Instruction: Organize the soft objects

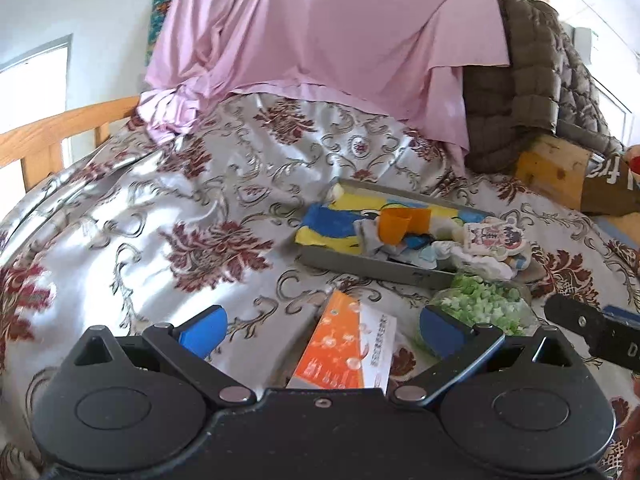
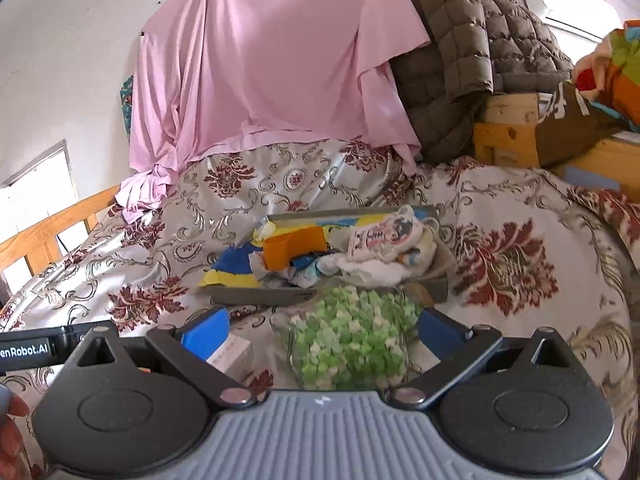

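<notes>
left gripper [image 2: 36, 346]: "enRobot.AI", box print unreadable

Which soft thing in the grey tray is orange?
The orange cloth piece lying on top of the pile in the tray; the cloth under it is blue and yellow.

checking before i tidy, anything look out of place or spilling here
Yes: the tray is overfilled, with a blue-yellow cloth hanging over its near-left rim. The orange box lies outside it on the bedspread.
</notes>
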The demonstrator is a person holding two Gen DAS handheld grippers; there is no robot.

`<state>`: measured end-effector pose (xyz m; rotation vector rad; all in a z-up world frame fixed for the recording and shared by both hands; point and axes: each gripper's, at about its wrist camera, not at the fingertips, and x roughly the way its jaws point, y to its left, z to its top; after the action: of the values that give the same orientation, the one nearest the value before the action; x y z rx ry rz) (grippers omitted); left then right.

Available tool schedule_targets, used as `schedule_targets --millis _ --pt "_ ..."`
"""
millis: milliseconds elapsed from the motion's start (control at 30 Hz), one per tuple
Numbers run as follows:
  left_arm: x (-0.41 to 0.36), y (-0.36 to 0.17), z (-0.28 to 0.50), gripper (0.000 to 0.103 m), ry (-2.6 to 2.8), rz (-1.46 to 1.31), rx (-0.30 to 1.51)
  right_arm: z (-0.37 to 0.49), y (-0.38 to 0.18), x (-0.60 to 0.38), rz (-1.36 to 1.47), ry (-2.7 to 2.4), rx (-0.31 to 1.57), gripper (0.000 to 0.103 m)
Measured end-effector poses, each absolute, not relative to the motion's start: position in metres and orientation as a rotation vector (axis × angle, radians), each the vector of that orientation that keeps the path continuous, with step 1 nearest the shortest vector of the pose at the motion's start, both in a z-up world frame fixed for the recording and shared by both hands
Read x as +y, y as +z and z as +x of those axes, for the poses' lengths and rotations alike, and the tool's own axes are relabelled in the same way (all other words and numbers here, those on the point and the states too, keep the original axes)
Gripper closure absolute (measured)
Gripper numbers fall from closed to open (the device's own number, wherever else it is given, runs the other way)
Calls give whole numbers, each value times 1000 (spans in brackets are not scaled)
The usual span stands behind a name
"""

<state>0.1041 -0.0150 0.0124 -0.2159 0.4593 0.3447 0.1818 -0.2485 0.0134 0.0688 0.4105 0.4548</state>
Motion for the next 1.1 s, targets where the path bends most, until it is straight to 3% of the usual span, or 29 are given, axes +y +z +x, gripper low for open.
schedule_targets --millis 1100 --pt "-34 -6 23 1 349 -206 436 90 1 -249 -12 359 410 0"
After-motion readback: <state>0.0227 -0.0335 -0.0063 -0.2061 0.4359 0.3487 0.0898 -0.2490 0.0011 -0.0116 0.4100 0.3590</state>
